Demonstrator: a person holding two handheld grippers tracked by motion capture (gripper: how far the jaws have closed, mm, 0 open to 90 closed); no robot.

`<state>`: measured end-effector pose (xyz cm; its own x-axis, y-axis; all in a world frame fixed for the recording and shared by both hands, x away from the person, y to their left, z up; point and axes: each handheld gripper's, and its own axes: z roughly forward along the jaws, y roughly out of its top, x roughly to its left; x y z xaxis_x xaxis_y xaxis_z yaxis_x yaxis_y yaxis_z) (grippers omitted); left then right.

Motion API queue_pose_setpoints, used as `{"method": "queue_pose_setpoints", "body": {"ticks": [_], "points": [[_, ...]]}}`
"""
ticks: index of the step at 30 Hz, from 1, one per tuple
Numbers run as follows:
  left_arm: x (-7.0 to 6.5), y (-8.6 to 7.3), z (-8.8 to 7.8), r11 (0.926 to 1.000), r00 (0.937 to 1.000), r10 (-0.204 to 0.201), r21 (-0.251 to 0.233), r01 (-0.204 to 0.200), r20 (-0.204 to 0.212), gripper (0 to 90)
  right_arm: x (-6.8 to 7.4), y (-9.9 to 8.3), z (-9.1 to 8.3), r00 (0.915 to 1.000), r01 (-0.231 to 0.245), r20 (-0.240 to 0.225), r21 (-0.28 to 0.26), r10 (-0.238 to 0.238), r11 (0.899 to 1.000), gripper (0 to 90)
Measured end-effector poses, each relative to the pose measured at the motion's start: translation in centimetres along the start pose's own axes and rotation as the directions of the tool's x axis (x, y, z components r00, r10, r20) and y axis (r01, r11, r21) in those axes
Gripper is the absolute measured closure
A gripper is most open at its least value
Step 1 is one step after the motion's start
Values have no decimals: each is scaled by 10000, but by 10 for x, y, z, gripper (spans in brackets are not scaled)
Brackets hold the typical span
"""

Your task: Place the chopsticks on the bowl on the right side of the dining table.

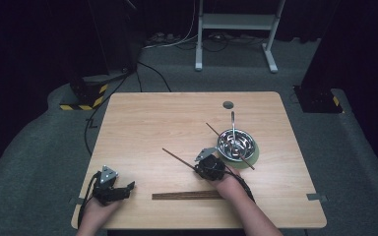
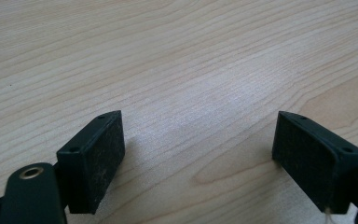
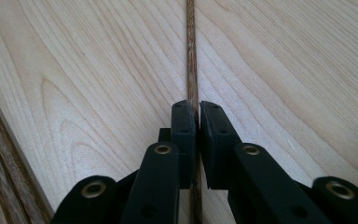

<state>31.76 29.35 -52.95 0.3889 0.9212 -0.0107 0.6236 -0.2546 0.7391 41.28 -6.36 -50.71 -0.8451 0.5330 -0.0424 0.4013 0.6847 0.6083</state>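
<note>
chopstick [image 3: 191,56]: top end cut by frame edge | near end hidden between tongs [image 3: 198,116]

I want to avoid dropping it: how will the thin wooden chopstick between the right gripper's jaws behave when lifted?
The chopstick looks stiff and light. It is thin and held near one end by the right gripper, so it may pivot or slip.

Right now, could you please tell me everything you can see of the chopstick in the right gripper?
The chopstick is a thin, straight, dark brown stick that looks like wood. It lies flat on the light wooden table, slanting away to the left in the high view. The right gripper is shut on its near end, pads pressing both sides.
</note>
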Motion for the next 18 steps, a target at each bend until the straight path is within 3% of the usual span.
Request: {"method": "queue_pose_setpoints", "body": {"ticks": [8,18], "points": [[0,0,0,10000,10000,-32,-44,32,-11,169,6,2,-3,9981,439,438,-13,-438,9990,848],[-1,0,0,9999,10000,-91,-48,91,-30,172,6,6,-32,9966,435,720,-601,-391,9972,848]]}}
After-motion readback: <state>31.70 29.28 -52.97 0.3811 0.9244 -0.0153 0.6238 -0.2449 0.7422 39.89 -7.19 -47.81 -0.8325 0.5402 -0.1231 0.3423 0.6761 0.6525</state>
